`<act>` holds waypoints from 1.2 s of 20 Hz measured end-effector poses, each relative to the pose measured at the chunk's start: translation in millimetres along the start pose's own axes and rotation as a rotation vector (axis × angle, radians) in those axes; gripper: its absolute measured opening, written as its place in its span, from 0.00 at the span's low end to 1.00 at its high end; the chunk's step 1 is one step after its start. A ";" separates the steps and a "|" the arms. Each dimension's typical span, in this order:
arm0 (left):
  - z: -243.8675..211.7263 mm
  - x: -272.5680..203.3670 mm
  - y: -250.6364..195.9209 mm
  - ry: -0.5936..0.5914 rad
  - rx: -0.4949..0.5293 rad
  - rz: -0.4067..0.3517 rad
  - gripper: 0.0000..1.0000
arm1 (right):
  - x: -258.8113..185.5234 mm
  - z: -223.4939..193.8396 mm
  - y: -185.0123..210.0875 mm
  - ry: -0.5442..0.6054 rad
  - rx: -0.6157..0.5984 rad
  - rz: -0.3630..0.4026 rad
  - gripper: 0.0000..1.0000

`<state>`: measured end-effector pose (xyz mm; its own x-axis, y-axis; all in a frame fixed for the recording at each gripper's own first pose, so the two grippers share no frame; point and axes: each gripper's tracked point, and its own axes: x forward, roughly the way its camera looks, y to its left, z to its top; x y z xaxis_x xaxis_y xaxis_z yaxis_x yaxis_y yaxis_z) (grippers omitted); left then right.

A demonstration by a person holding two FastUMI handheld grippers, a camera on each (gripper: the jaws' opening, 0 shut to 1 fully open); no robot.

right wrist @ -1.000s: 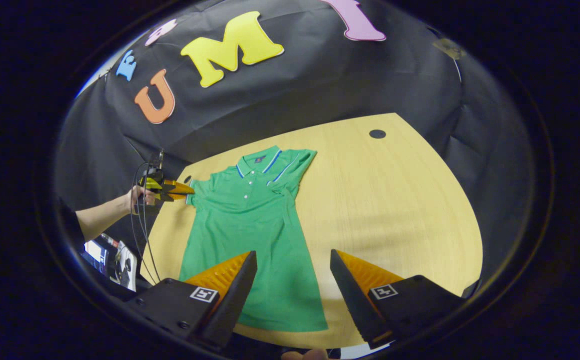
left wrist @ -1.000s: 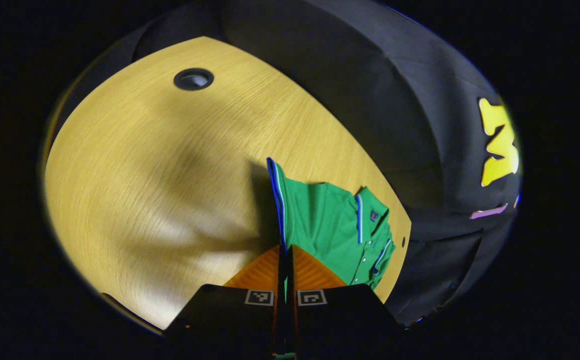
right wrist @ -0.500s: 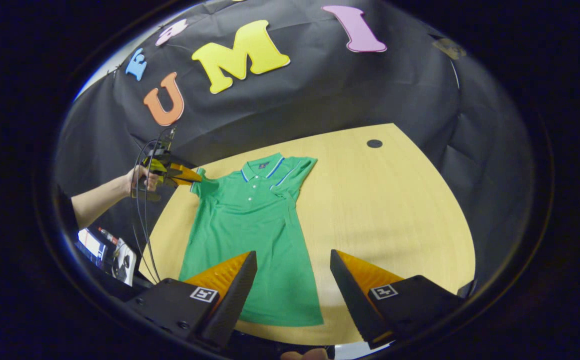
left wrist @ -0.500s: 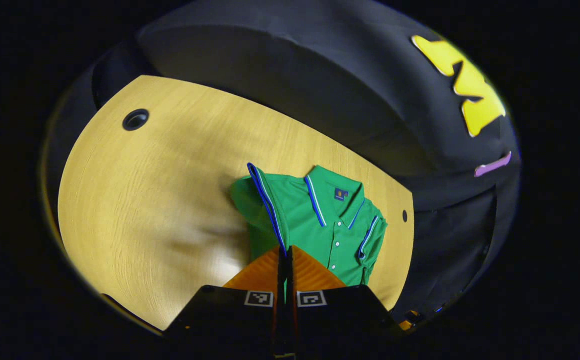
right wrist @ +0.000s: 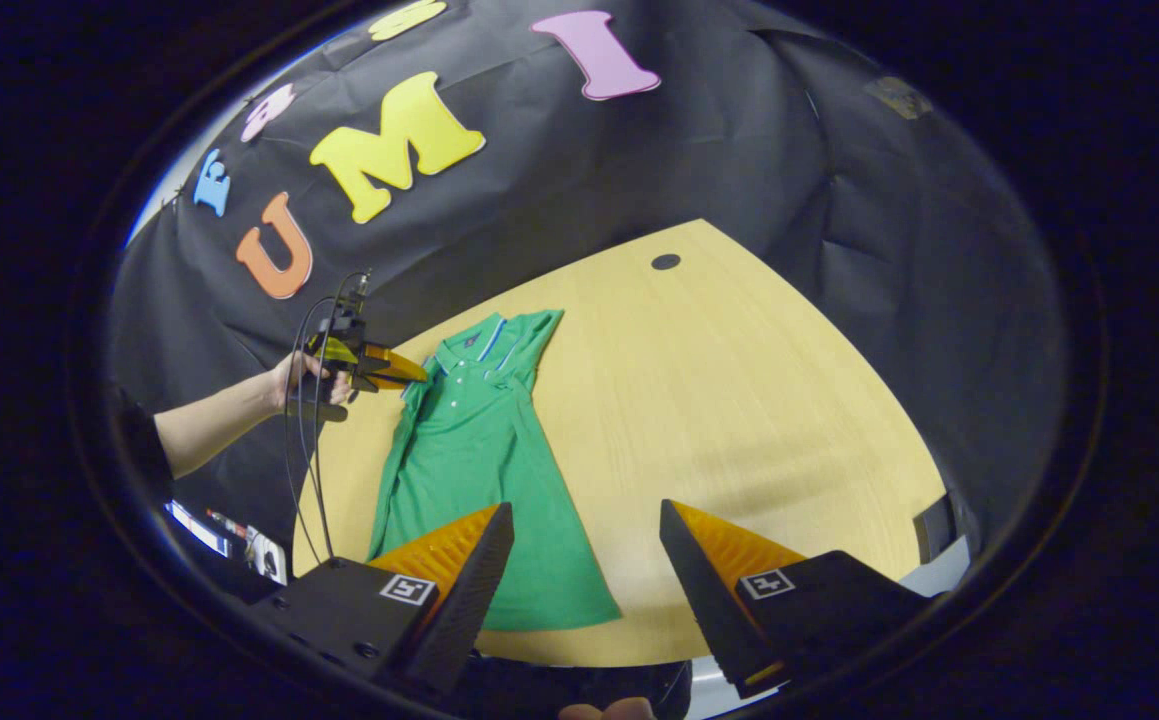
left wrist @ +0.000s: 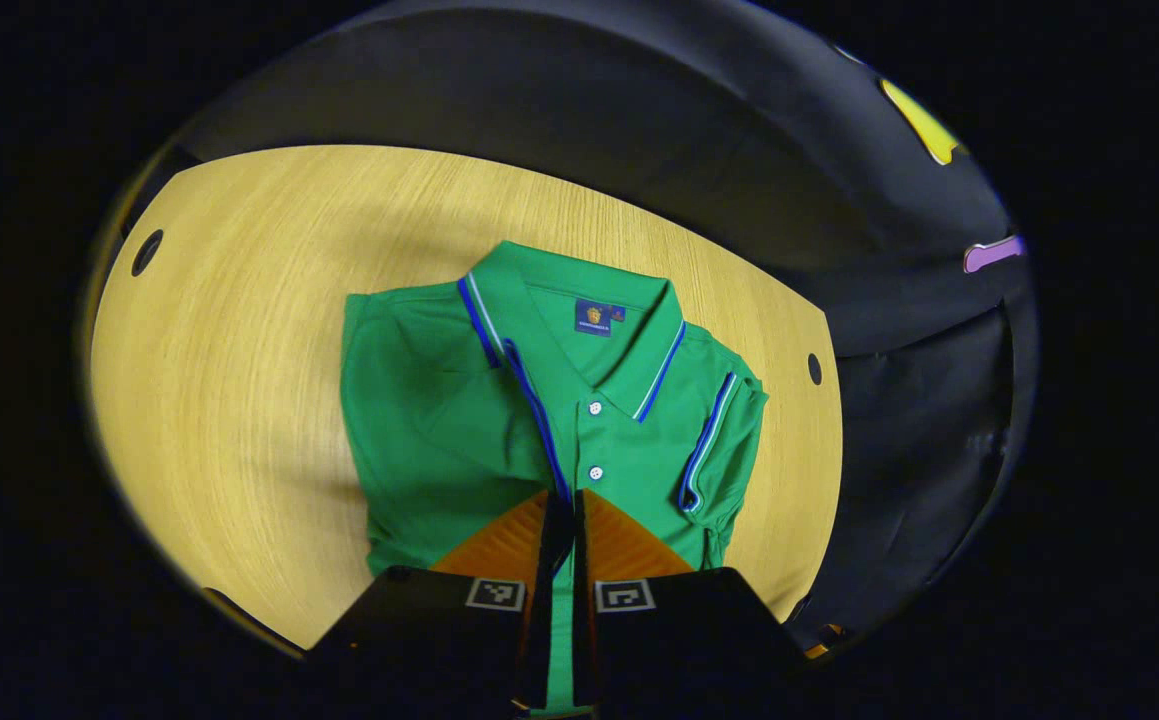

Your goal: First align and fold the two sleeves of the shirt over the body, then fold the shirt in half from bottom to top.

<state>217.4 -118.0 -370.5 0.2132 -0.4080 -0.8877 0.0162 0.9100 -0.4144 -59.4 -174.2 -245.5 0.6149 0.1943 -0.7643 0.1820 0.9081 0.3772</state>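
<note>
Left gripper (left wrist: 563, 500) pinches the shirt's (left wrist: 439, 420) sleeve edge (left wrist: 534, 410) over the body; right gripper (right wrist: 587, 520) gapes empty above bare table (right wrist: 739, 400) on the right.

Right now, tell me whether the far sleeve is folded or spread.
Folded. In the left gripper view the sleeve lies over the shirt body, its striped cuff beside the buttons.

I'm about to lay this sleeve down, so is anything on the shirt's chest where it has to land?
Nothing visible is. The left hand-held gripper pinches the sleeve over the shirt, whose front is bare fabric and buttons. The right hand-held gripper hangs open near the hem.
</note>
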 end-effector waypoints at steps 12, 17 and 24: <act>-43.0 -89.3 14.9 -0.147 -0.018 -0.012 1.00 | 19.9 14.8 46.1 -0.010 -0.181 0.050 0.94; -135.5 -160.4 40.9 -0.252 0.020 0.020 1.00 | 28.7 -6.1 57.0 0.051 -0.319 0.042 0.94; -307.7 -175.8 75.3 -0.204 0.130 0.092 1.00 | 21.8 -66.5 32.7 0.153 -0.457 0.005 0.94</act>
<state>-119.4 -0.5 -307.4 0.4124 -0.3119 -0.8560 0.1104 0.9498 -0.2929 -91.1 -115.6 -284.6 0.4887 0.2199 -0.8442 -0.1972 0.9705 0.1387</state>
